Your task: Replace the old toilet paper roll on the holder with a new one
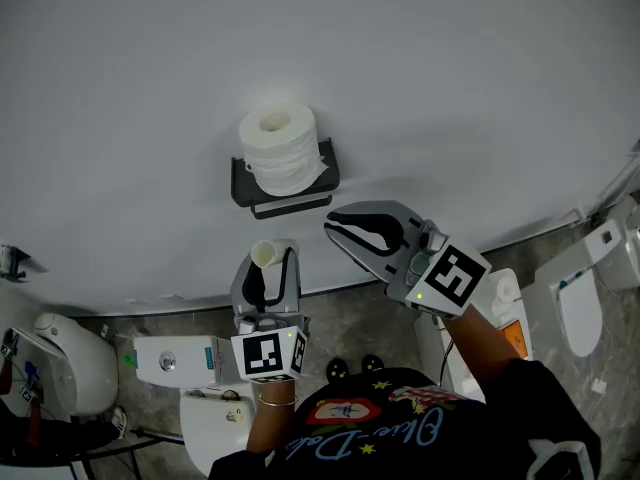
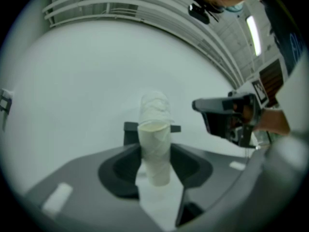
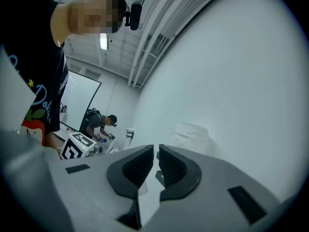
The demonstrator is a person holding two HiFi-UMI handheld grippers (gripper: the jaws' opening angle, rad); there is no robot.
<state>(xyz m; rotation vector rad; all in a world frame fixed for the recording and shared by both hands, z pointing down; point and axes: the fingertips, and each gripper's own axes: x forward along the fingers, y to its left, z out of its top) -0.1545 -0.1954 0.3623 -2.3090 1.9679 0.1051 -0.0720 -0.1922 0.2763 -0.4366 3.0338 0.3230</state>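
Observation:
A full white toilet paper roll [image 1: 278,148] sits on the dark wall holder [image 1: 326,173], and shows again behind the jaws as the roll [image 2: 155,105] and the roll [image 3: 192,134]. My left gripper [image 1: 267,260] is below the holder, shut on an empty cardboard tube [image 1: 264,254], which stands upright between the pads as the tube [image 2: 155,151]. My right gripper [image 1: 343,226] hangs just below and right of the holder, shut with nothing between its fingers. It also appears side-on as the right gripper [image 2: 227,115] at the right of the left gripper view.
The plain white wall [image 1: 450,78] fills most of the head view. White toilets [image 1: 60,363] [image 1: 585,298] stand on the grey floor below, with a cistern [image 1: 175,360] under my left arm. Another person [image 3: 99,124] works in the background.

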